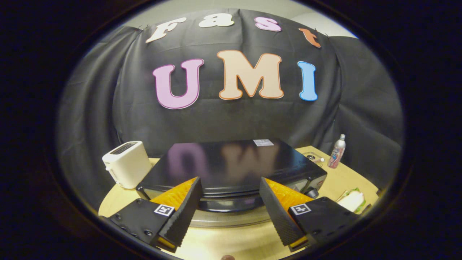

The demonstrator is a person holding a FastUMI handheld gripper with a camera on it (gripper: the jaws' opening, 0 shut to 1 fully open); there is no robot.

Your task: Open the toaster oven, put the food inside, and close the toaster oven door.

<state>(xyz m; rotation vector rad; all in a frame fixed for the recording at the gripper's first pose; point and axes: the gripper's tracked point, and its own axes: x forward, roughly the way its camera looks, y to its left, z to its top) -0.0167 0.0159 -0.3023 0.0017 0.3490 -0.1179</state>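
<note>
White two-slot toaster [127, 163] stands at centre left of the frame on the round wooden counter [231, 242]. Black toaster oven [231, 169] sits at lower centre, door closed, its handle [231, 204] between and just ahead of the gripper [231, 187], whose jaws stand wide apart, holding nothing. Spray bottle [336, 151] stands at centre right. Sandwich [352, 200] lies at lower right, beside the oven.

The gripper [229, 213] hung with fingers spread, nothing between them. The oven [231, 169] blocked the frame's centre just ahead, door shut. A toaster [127, 163] crowded its left side; a bottle [336, 151] and sandwich [353, 200] stood at right. Bare table [231, 242] lay open at bottom centre.
</note>
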